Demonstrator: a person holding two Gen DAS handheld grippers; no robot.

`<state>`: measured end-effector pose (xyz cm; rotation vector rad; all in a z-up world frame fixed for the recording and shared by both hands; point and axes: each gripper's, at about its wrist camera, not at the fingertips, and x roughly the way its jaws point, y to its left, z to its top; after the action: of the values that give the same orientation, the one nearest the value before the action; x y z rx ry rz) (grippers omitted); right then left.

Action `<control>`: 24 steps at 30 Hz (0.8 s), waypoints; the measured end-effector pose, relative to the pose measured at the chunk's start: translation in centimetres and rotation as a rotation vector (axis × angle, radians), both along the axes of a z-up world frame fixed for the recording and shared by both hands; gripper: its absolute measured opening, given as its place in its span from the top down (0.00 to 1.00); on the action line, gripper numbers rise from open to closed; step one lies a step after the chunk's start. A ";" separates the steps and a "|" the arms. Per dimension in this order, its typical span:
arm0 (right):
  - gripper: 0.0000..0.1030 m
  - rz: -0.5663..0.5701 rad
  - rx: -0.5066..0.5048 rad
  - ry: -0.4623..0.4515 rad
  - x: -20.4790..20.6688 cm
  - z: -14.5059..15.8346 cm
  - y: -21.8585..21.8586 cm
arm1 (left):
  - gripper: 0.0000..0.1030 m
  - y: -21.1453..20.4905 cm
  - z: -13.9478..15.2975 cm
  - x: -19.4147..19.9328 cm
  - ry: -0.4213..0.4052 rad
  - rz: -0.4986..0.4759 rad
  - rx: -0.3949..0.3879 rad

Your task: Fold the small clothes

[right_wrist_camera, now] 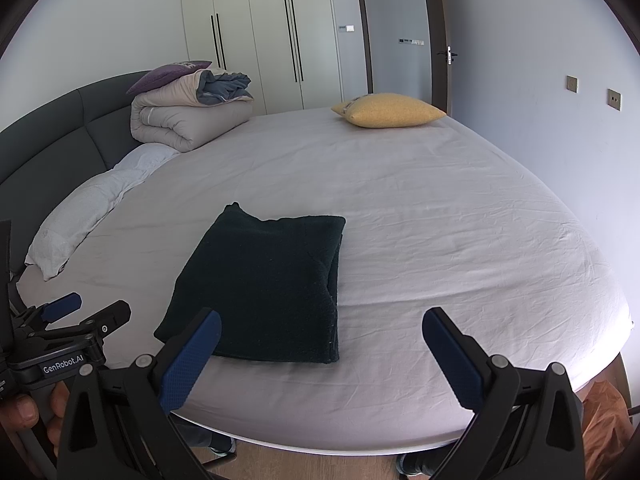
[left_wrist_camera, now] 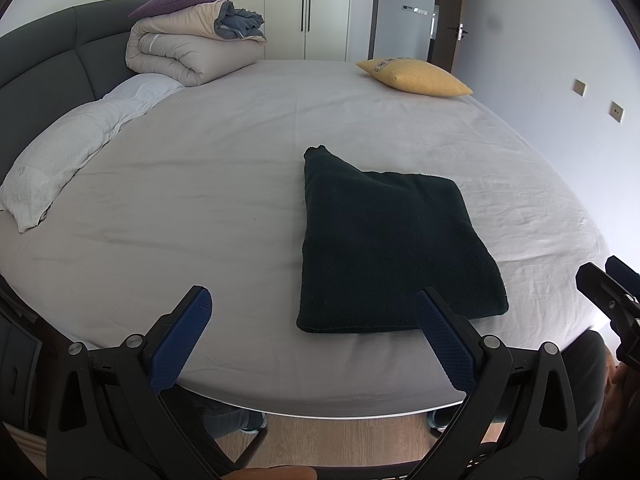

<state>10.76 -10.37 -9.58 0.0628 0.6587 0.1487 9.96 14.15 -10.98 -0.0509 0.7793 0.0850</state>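
A dark green folded garment (left_wrist_camera: 384,248) lies flat on the grey bed sheet (left_wrist_camera: 200,184) near the front edge; it also shows in the right wrist view (right_wrist_camera: 264,288). One corner sticks out at its far left. My left gripper (left_wrist_camera: 312,304) is open and empty, held above the bed's front edge just short of the garment. My right gripper (right_wrist_camera: 320,328) is open and empty, just in front of the garment's near right corner. The right gripper shows at the far right of the left wrist view (left_wrist_camera: 612,288), and the left gripper at the lower left of the right wrist view (right_wrist_camera: 80,312).
A folded beige duvet (left_wrist_camera: 192,48) with a purple cushion (left_wrist_camera: 176,2) sits at the bed's far left by the dark headboard (left_wrist_camera: 48,56). A white pillow (left_wrist_camera: 68,152) lies along the left. A yellow cushion (left_wrist_camera: 416,76) lies at the far right. Wardrobes (right_wrist_camera: 272,32) and a door (right_wrist_camera: 436,36) stand behind.
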 end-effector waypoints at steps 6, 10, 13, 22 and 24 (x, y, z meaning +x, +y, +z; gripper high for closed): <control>0.00 -0.001 0.001 0.000 -0.1 0.0 0.1 | 0.00 0.0 0.1 0.0 0.000 0.001 0.001; 0.00 0.000 0.001 0.000 -0.1 0.0 0.1 | 0.00 0.1 0.0 0.1 0.000 0.000 0.000; 0.00 0.000 0.002 0.001 -0.1 0.0 0.0 | 0.00 0.1 0.0 0.0 0.001 0.000 0.001; 0.00 0.004 0.011 0.008 -0.4 -0.1 0.3 | 0.00 0.6 -0.6 0.2 0.024 0.017 -0.018; 0.00 0.005 0.011 0.009 -0.4 -0.1 0.3 | 0.00 0.8 -0.6 0.1 0.019 0.026 -0.021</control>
<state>10.40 -10.09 -9.68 0.0730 0.6669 0.1566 10.08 14.93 -11.56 -0.0799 0.7990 0.1022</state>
